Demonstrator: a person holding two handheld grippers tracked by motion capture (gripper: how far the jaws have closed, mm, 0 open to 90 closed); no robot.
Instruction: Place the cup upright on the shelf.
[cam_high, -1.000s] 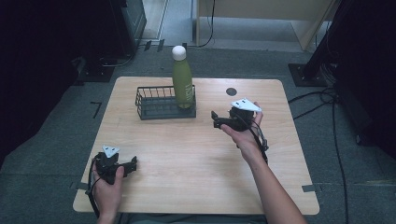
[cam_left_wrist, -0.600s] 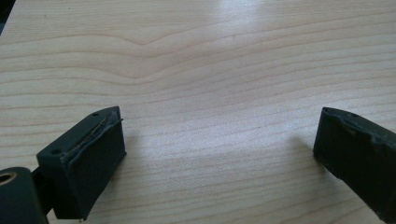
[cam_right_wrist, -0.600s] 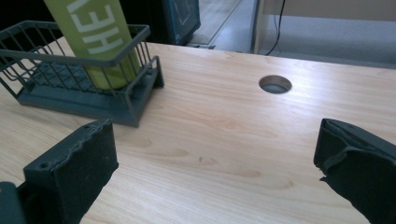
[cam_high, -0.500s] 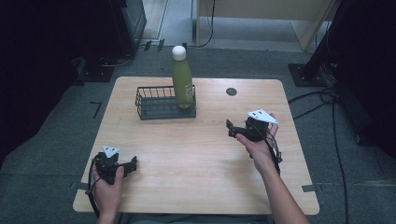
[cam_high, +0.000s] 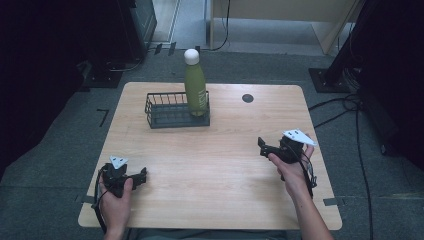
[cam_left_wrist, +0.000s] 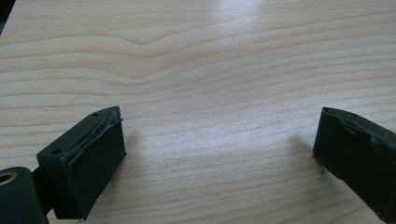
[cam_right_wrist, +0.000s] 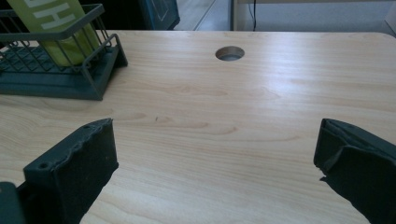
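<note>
A green bottle (cam_high: 195, 85) with a white cap stands upright in the right end of a dark wire basket (cam_high: 170, 111) at the table's back. In the right gripper view the bottle (cam_right_wrist: 51, 23) and the basket (cam_right_wrist: 60, 70) sit at the upper left. My right gripper (cam_high: 263, 145) is held open above the table's right side, well clear of the basket, with nothing between its jaws (cam_right_wrist: 215, 154). Near the front left corner my left gripper (cam_high: 141, 176) rests low over the wood, open and empty (cam_left_wrist: 219, 140).
The wooden table (cam_high: 220, 175) has a round cable hole (cam_high: 247, 98) at the back right, which the right gripper view shows too (cam_right_wrist: 229, 52). Dark cabinets and stands ring the table on the floor, and cables trail at the right.
My right gripper has drawn back from beside the bottle toward the table's right front. The left gripper, the bottle and the basket have stayed put.
</note>
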